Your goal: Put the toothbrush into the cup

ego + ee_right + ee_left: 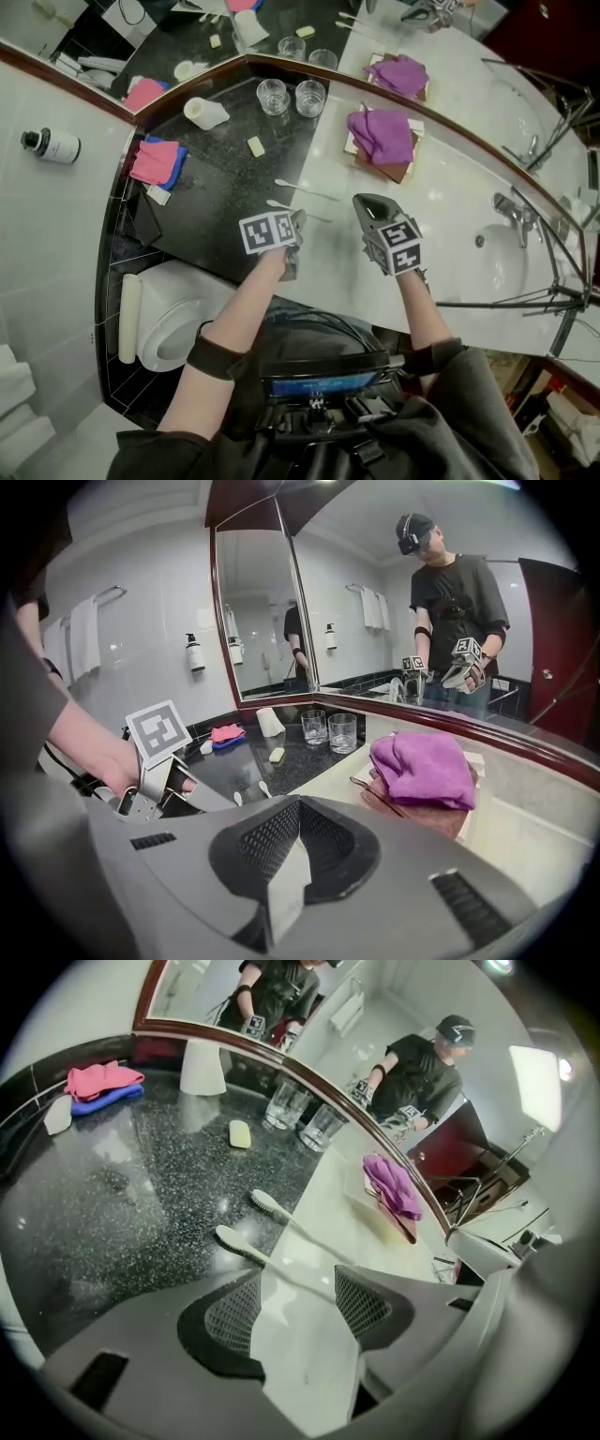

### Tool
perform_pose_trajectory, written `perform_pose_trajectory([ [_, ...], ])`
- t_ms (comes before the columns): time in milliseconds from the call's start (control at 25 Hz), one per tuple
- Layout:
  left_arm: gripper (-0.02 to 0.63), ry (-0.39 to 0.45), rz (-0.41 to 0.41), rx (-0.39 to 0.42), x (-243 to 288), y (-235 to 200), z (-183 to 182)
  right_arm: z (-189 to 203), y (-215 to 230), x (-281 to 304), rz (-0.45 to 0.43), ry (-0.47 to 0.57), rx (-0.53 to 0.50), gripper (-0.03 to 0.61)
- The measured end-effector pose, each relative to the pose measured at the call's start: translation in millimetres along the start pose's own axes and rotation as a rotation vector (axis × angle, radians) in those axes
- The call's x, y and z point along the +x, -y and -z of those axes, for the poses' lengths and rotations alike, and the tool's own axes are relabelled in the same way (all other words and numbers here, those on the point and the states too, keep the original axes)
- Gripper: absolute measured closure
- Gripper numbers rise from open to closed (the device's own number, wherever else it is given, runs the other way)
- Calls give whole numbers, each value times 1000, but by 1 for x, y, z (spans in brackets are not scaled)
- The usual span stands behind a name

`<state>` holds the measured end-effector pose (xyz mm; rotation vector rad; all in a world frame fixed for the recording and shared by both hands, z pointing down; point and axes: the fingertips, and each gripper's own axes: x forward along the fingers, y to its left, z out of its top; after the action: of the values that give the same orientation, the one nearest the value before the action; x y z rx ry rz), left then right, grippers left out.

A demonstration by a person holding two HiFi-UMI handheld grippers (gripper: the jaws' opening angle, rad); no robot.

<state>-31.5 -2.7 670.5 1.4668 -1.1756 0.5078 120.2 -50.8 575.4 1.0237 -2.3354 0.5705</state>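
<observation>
Over the seam where the dark stone meets the pale counter point(441, 206), I am holding the left claw point(298, 1277) tipped steeply down with its jaws spread wide. The two mesh pads are standing well apart. The handle of the nearer toothbrush point(246, 1246) is lying on the counter between their tips, and neither pad is clamping it. A second toothbrush point(281, 1213) is lying just beyond the first and roughly parallel to it. Both brush heads are resting on the dark stone. Two glass cups point(284, 1105) are standing side by side against the mirror, well apart from the brushes. Off to the right, the right claw point(298, 819) is closed, its pads meeting with nothing between them, and it is pointing toward the folded purple towel point(422, 766).
</observation>
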Motion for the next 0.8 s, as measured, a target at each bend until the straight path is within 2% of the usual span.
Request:
perform_pose_trajectory([
  [200,367,-16,-80,-27,16,-7,-4,-4,-2,12,-38,-8,12,560],
  [520,367,-29,-214,-63,31,-23,-9,13,16,17,-35,-20,19,560],
  [680,375,-25,-258,-55,31,-26,-9,11,21,11,-34,-26,32,560],
  [800,437,-13,-298,-46,29,-32,-8,16,27,10,-24,-28,27,560],
])
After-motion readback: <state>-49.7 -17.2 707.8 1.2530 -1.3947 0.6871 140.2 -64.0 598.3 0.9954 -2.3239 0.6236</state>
